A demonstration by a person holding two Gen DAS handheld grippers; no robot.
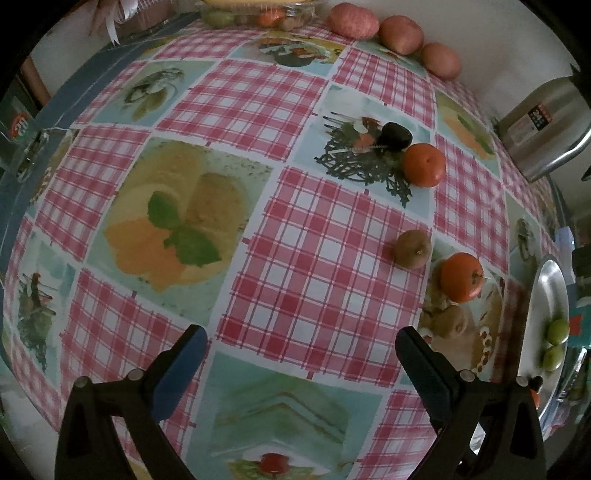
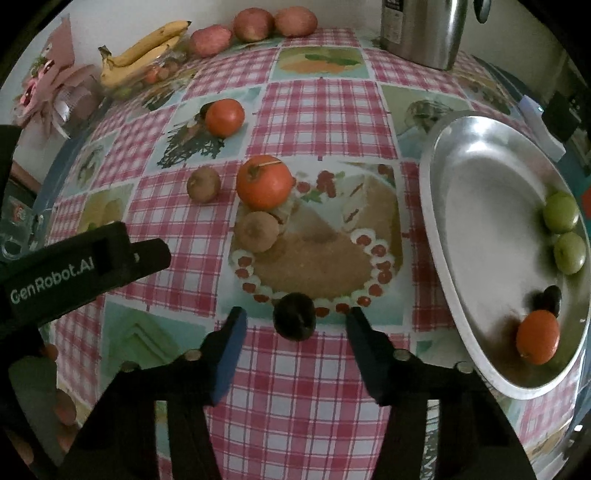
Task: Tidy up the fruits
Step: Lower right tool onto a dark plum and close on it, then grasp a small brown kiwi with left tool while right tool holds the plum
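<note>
A dark plum (image 2: 294,320) lies on the checked tablecloth between the fingers of my right gripper (image 2: 295,314), with a gap on each side, so the jaws are open. To its right a steel plate (image 2: 487,221) holds two green fruits (image 2: 561,212), an orange (image 2: 537,336) and a dark plum (image 2: 550,299). Two oranges (image 2: 264,181) and two kiwis (image 2: 257,231) sit on the cloth beyond. My left gripper (image 1: 301,334) hangs open over bare cloth, with a kiwi (image 1: 412,248), an orange (image 1: 461,277) and another plum (image 1: 396,136) off to its right.
Bananas (image 2: 147,48) on a clear tub and three apples (image 2: 253,24) line the far edge by the wall. A steel flask (image 2: 424,29) stands at the back right. The left tool's black body (image 2: 85,258) reaches in from the left.
</note>
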